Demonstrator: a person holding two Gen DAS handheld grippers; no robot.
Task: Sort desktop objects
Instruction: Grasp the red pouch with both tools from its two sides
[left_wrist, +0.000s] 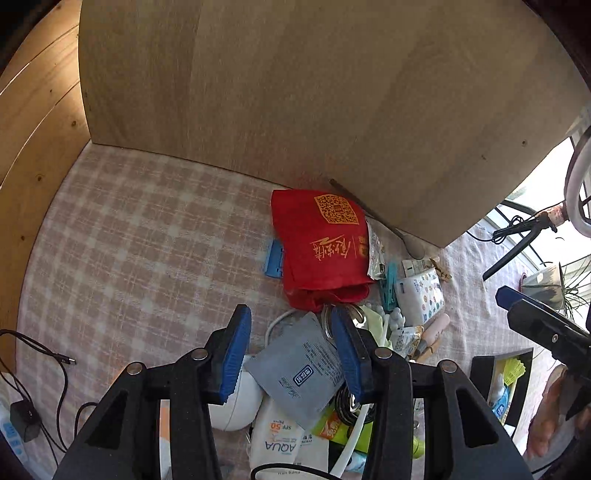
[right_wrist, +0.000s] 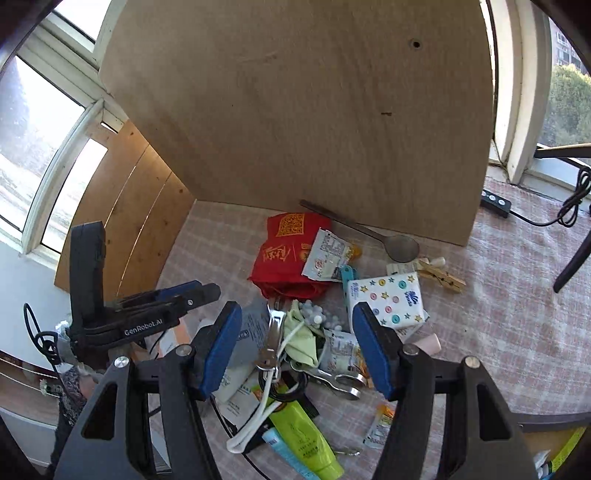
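Both grippers hung over the clutter pile on the checked tablecloth (left_wrist: 129, 229), nothing held. Left gripper (left_wrist: 291, 350) had its jaws partly open, empty, with the grey sachet (left_wrist: 299, 373) lying below the gap, not pinched. Right gripper (right_wrist: 295, 347) stood about half open, also empty, over the metal clip (right_wrist: 271, 343) and white cord (right_wrist: 266, 417).

Landmark: red bag (right_wrist: 288, 258), lying near the base of the upright wooden board (right_wrist: 295, 110). The pile spread from the bag toward the cameras. The spoon (right_wrist: 400, 247) lay behind the bag against the board; the tissue pack (right_wrist: 388, 301) was just right of the bag; the wooden clothespin (right_wrist: 445, 278) was further right; the green tube (right_wrist: 306, 435) was well in front.

Step looked like picking the first item. Best bet: go for one loose top piece, the sachet or the tissue pack. Keep clear of the cord, it was tangled through the clip and would likely drag neighbours. Drop straight down and close on the item's narrow edges.

Count, as far as visible: one red bag, one spoon, one tissue pack, one green tube, one grey sachet, one wooden clothespin clearly seen. Small packets overlapped too much to count.
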